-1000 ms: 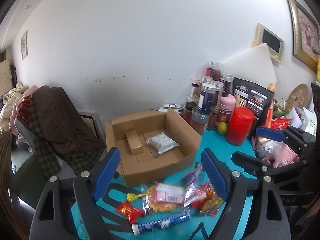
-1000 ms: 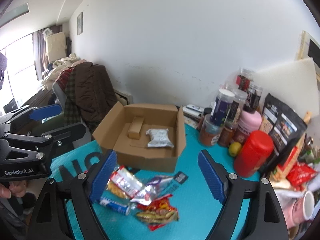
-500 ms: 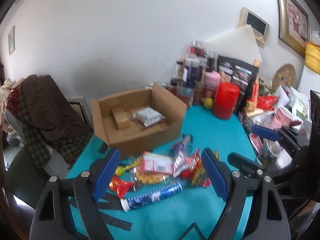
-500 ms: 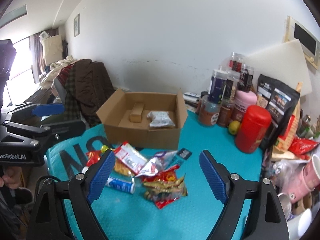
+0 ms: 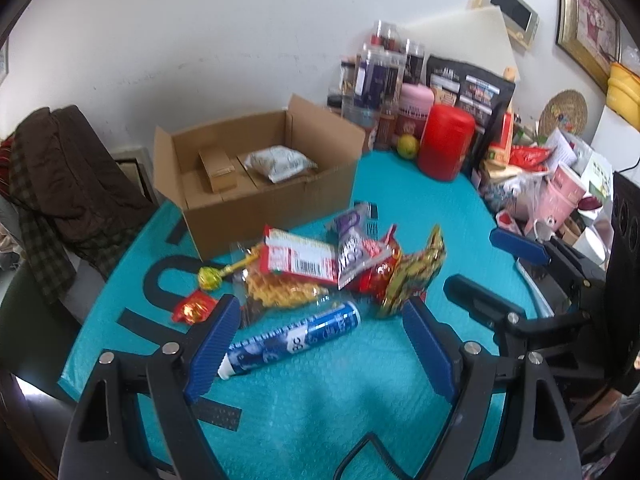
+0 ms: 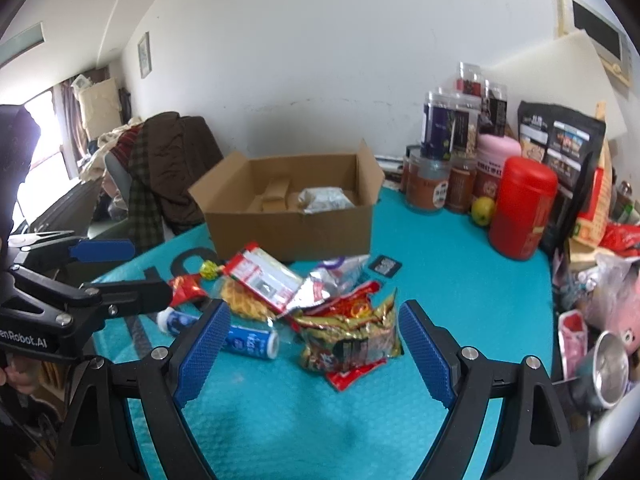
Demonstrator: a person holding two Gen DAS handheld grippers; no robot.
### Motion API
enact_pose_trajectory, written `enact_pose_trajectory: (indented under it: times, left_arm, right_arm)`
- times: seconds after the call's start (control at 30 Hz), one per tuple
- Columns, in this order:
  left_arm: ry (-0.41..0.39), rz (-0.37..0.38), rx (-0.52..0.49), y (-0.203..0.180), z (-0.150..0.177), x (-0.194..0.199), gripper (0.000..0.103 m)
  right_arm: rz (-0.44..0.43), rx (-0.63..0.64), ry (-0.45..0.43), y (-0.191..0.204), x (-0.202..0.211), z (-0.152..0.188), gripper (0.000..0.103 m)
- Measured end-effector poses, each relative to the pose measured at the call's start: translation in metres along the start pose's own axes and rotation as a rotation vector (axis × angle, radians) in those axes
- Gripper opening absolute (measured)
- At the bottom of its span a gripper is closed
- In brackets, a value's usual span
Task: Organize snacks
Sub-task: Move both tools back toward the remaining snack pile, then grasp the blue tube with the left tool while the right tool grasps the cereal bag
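Observation:
A pile of snacks lies on the teal mat in front of an open cardboard box. The pile holds a red-and-white packet, a yellow crisps bag, a lollipop, a purple-silver packet, a gold-red bag and a blue tube. In the box lie a silver packet and a small carton. My left gripper hovers open over the blue tube. My right gripper is open above the gold-red bag, its jaws still spreading slightly. Neither gripper holds anything.
Jars, a red canister, black bags and a lime crowd the back right. Pink cups and a steel mug line the right edge. A chair draped with a brown coat stands off the table's left side.
Both grippers have sunk toward the table and tilted down, so the snack pile now sits close under the fingers. The right jaws stand slightly wider.

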State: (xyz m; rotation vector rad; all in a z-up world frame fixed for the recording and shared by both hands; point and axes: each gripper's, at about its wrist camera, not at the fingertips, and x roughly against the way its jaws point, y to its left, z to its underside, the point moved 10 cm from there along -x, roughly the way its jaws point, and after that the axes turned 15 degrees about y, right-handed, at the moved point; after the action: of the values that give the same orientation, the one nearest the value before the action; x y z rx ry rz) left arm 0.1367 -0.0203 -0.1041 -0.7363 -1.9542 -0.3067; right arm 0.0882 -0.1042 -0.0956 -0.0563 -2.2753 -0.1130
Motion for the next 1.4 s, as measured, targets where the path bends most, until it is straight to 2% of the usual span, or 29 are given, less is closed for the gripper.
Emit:
enact_pose_trajectory:
  times: [0.07, 0.17, 0.27, 0.4, 0.57, 0.83, 0.9, 0.93, 0.97, 1.07, 1.13, 1.27, 1.3, 1.4]
  left_arm:
    - [0.022, 0.015, 0.005, 0.001, 0.002, -0.011, 0.084]
    - [0.041, 0.046, 0.025, 0.003, 0.003, -0.026, 0.084]
    - [0.059, 0.035, 0.041, 0.007, 0.005, -0.040, 0.084]
    - [0.094, 0.041, 0.089, 0.015, 0.009, -0.061, 0.084]
    - [0.153, 0.059, 0.103, 0.019, 0.015, -0.086, 0.084]
    - [0.207, -0.046, 0.050, 0.027, 0.020, -0.110, 0.084]
    - [0.211, -0.048, 0.046, 0.026, 0.022, -0.111, 0.084]
    - [0.216, -0.042, 0.046, 0.027, 0.024, -0.111, 0.084]
    - [0.222, -0.033, 0.046, 0.025, 0.026, -0.111, 0.084]
    - [0.261, 0.021, 0.047, 0.017, 0.038, -0.115, 0.084]
    - [0.288, 0.055, 0.059, 0.012, 0.045, -0.118, 0.084]
    - [0.268, 0.057, 0.069, 0.003, 0.053, -0.113, 0.084]
    - [0.260, 0.065, 0.075, 0.001, 0.055, -0.112, 0.081]
    - [0.242, 0.064, 0.078, -0.006, 0.059, -0.108, 0.051]
  right_arm:
    - [0.004, -0.002, 0.008, -0.004, -0.007, 0.003, 0.096]
    - [0.004, -0.004, 0.007, -0.009, -0.016, 0.007, 0.096]
    - [0.022, 0.003, 0.018, -0.014, -0.027, 0.011, 0.100]
    - [0.035, -0.014, 0.054, -0.027, -0.047, 0.015, 0.100]
    - [0.001, -0.034, 0.115, -0.038, -0.074, 0.021, 0.100]
    - [-0.026, 0.027, 0.139, -0.034, -0.098, 0.016, 0.100]
    - [-0.039, 0.029, 0.140, -0.034, -0.100, 0.015, 0.094]
    - [-0.051, 0.030, 0.142, -0.033, -0.100, 0.015, 0.087]
    - [-0.055, 0.028, 0.143, -0.032, -0.099, 0.015, 0.086]
    - [-0.078, 0.025, 0.144, -0.029, -0.097, 0.017, 0.074]
    - [-0.080, 0.019, 0.144, -0.030, -0.095, 0.017, 0.070]
    - [-0.086, 0.017, 0.142, -0.029, -0.087, 0.021, 0.065]
    - [-0.090, 0.017, 0.141, -0.029, -0.084, 0.022, 0.065]
    - [-0.102, 0.012, 0.143, -0.027, -0.075, 0.026, 0.065]
